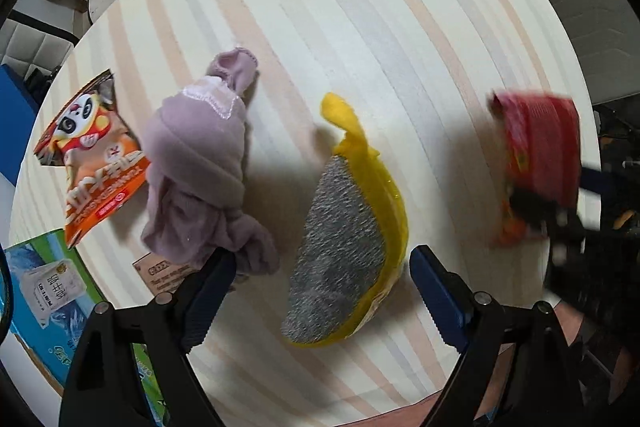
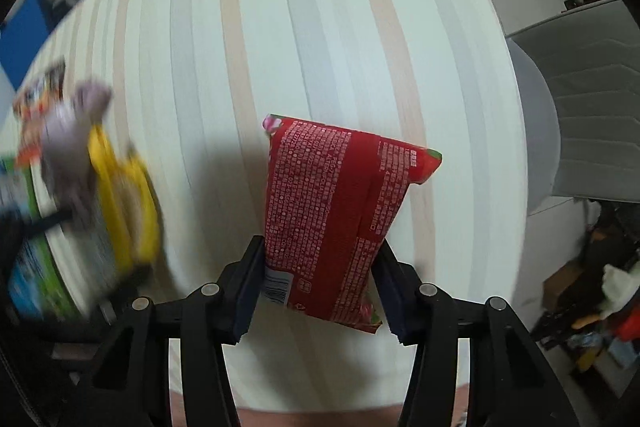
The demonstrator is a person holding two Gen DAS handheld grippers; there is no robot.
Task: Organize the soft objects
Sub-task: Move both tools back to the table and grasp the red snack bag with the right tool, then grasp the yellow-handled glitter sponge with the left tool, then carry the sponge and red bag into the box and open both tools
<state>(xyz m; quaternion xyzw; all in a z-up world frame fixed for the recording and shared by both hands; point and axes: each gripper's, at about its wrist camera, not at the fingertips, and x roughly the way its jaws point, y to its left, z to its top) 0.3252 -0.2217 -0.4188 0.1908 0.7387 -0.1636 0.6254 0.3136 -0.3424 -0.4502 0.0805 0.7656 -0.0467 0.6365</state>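
Red pouch (image 2: 340,219), light and crinkly, sits pinched low in the right hand-held gripper (image 2: 318,291); left hand-held gripper (image 1: 320,291) gapes wide over the yellow scrubber (image 1: 352,251)

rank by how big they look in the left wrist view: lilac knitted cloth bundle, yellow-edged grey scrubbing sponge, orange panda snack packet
1-2. lilac knitted cloth bundle and yellow-edged grey scrubbing sponge: look alike, the sponge lies nearer the camera.
3. orange panda snack packet, partly hidden.

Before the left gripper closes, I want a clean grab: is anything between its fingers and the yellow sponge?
Nothing visible blocks it. The left gripper hangs open with the yellow sponge between its fingers. The purple cloth lies against the left finger, beside the sponge.
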